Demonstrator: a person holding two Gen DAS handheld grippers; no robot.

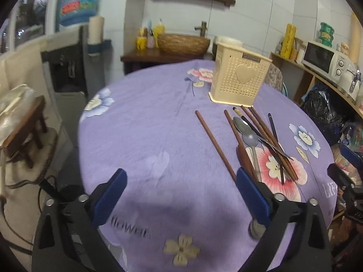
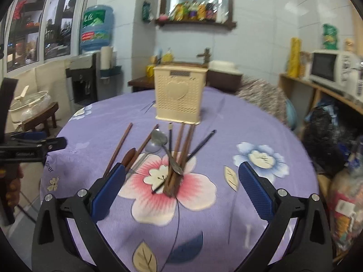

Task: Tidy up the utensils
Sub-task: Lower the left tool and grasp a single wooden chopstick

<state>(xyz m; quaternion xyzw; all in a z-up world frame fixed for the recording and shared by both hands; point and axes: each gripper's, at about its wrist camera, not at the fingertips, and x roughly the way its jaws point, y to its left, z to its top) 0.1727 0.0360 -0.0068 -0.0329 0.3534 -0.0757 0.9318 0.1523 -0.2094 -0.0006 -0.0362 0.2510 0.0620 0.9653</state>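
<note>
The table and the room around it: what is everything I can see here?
utensil holder: one, cream, perforated with a heart, upright at the far side of the table
chopsticks: several, brown and dark, lying loose in front of the holder, some crossed
spoons: two metal ones, lying among the chopsticks
tablecloth: one, purple with flowers, covering the round table
microwave: one, white, on the shelf at right
water bottle: one, blue, on the dispenser at left
basket sink: one, woven brown, against the back wall
left gripper: open, above the table's near edge
right gripper: open, facing the pile
</note>
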